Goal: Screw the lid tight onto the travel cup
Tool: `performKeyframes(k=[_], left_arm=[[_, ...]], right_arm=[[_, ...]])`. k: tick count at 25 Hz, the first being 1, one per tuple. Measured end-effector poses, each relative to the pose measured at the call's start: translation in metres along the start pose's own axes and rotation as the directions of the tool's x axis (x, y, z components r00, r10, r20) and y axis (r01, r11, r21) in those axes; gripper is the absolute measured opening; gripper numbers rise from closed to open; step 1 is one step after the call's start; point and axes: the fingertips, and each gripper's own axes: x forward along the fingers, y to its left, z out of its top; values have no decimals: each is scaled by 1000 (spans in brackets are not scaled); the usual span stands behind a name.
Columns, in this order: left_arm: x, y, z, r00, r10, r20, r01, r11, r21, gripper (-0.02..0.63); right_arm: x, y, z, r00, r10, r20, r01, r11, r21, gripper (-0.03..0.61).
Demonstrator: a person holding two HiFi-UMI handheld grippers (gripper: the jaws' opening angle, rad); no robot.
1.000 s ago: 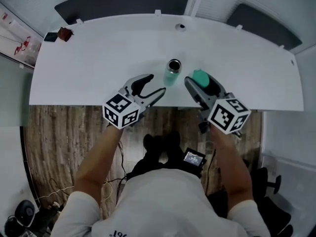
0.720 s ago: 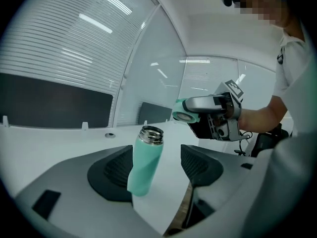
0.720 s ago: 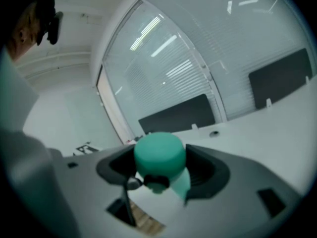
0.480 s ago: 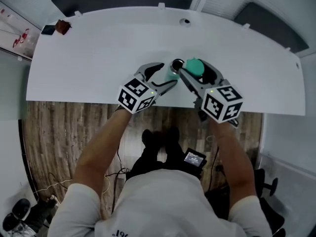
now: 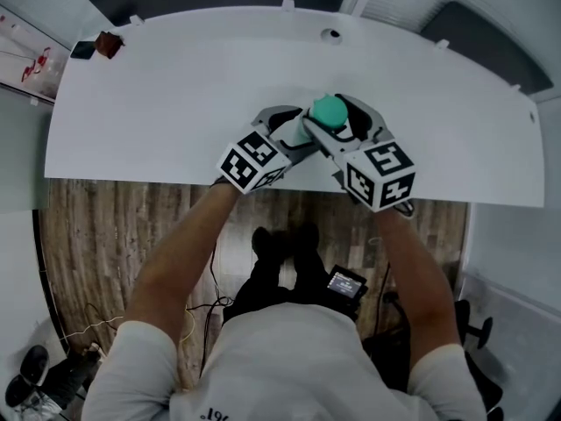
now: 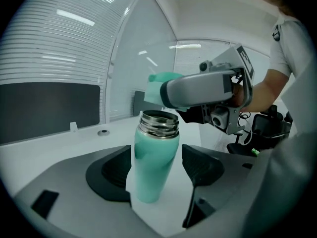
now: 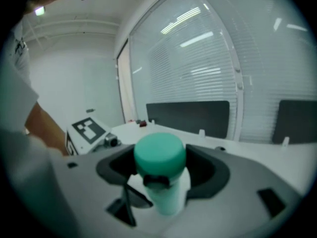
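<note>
Cup (image 6: 151, 167) mint, steel rim; lid (image 7: 159, 155) apparently same mint; table (image 5: 175, 86) white.

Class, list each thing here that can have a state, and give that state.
Teal travel cup with steel neck: upright, mouth open, uncapped.
Teal round lid: off the cup, held close above it.
Left gripper: open, jaws just been opening, cup between them, ungripped.
Right gripper: shut on the lid.

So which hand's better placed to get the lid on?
Right. The right gripper holds the lid just above the open cup; the left gripper, jaws just opened wider, only straddles it.
</note>
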Motion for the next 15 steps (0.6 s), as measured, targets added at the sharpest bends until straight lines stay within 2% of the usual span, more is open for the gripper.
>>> performKeyframes(k=[7, 15], left_arm=[[17, 1, -7, 1000, 6, -23, -6, 1000, 27, 325], [27, 1, -7, 1000, 6, 10, -6, 999, 38, 325]], right_arm=[[13, 2, -12, 999, 18, -32, -19, 999, -29, 319], [13, -2, -25, 999, -6, -48, 4, 999, -54, 319]])
